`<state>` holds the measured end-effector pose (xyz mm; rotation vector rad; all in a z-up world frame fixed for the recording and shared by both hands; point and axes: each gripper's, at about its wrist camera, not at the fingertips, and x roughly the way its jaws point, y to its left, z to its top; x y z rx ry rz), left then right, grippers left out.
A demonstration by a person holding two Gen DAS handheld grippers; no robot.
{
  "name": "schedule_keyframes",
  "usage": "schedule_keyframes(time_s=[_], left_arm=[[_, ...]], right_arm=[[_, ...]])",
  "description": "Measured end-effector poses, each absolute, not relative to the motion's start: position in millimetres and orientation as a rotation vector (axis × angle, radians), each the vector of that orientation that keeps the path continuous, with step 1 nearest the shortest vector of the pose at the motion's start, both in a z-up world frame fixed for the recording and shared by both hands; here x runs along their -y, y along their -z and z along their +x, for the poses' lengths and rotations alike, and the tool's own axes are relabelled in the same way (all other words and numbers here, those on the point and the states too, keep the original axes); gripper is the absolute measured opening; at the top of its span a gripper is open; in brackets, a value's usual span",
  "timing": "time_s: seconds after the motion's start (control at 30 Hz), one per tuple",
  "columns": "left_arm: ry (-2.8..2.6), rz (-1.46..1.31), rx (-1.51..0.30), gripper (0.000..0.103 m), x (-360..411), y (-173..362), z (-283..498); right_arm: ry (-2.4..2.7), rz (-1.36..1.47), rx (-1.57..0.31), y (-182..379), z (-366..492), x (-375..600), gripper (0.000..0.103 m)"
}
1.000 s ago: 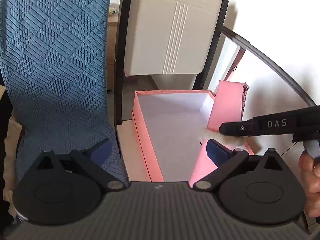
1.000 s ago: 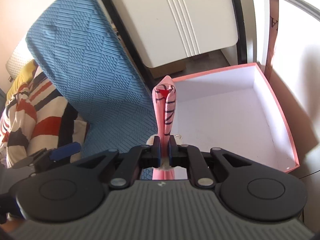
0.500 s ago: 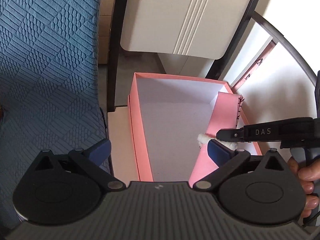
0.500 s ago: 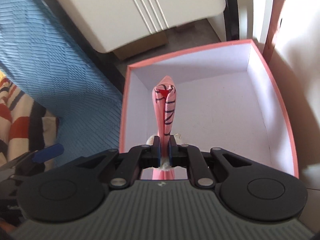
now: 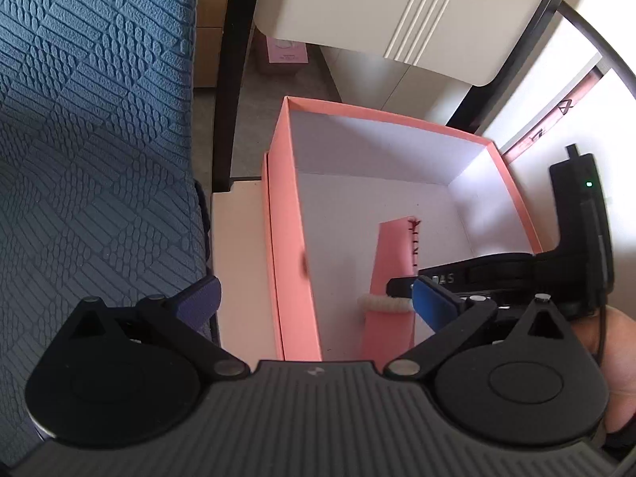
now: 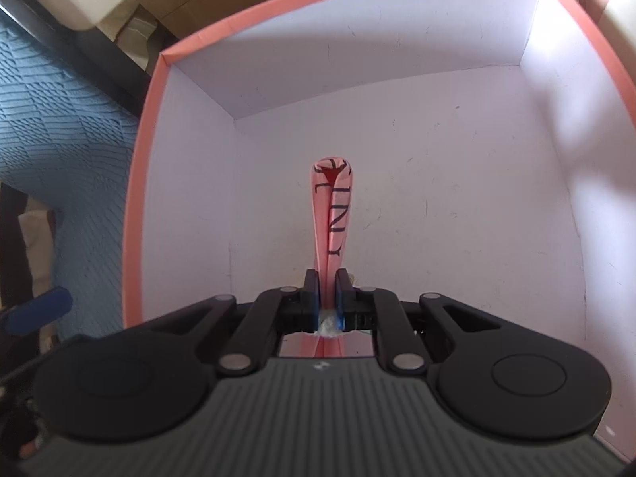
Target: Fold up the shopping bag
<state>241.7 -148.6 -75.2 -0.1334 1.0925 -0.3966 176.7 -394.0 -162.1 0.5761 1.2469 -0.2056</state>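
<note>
The folded pink shopping bag (image 6: 330,214), with black lettering, hangs edge-on inside the open pink box (image 6: 143,151), just over its white floor. My right gripper (image 6: 326,278) is shut on the bag's upper end, with the white rope handle (image 6: 328,324) bunched between the pads. In the left wrist view the bag (image 5: 391,274) hangs in the near right part of the box (image 5: 381,113), and the right gripper (image 5: 399,284) comes in from the right. My left gripper (image 5: 316,296) stands wide open and holds nothing, straddling the box's left wall.
A blue textured cloth (image 5: 99,139) drapes along the left of the box. Behind it stand a black frame (image 5: 228,79) and a beige panel (image 5: 397,12). A small pink box (image 5: 284,49) sits on the floor beyond. A person's hand (image 5: 616,357) grips the right tool.
Both grippers have sunk toward the box. The bag, held above the box's left rim before, now hangs deep inside it. The left gripper stays open.
</note>
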Motion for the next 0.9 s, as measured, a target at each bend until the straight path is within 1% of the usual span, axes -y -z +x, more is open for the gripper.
schedule_keyframes(time_s=[0.13,0.2,0.23,0.27,0.3,0.33,0.37,0.53,0.9], left_arm=[[0.400,-0.124,-1.100,0.103,152.3,79.9,239.8],[0.395,-0.122,-1.104,0.103,151.4,79.4,238.1],[0.393,-0.120,-1.103,0.103,150.8,78.2,237.1],[0.395,-0.117,-1.099,0.103,149.7,75.4,235.1],[0.399,-0.115,-1.092,0.103,148.9,72.1,233.3],[0.402,-0.116,-1.084,0.103,147.8,68.1,231.2],[0.405,-0.120,-1.077,0.103,146.3,63.4,229.1],[0.407,-0.120,-1.044,0.103,137.9,38.3,216.3],[0.427,-0.095,-0.922,0.103,119.1,-33.2,161.6]], right_arm=[[0.209,0.566,-1.239,166.2,177.2,390.4,0.016],[0.216,0.552,-1.239,163.9,176.4,387.8,0.024],[0.221,0.549,-1.238,162.3,175.5,387.0,0.038],[0.223,0.553,-1.237,160.3,173.9,386.5,0.058],[0.222,0.565,-1.232,157.6,171.5,386.4,0.066],[0.218,0.582,-1.220,153.8,168.1,386.5,0.078],[0.217,0.594,-1.204,148.8,163.9,386.2,0.085],[0.247,0.580,-1.133,115.1,138.7,382.6,0.085],[0.274,0.512,-0.903,-3.2,75.7,371.8,0.085]])
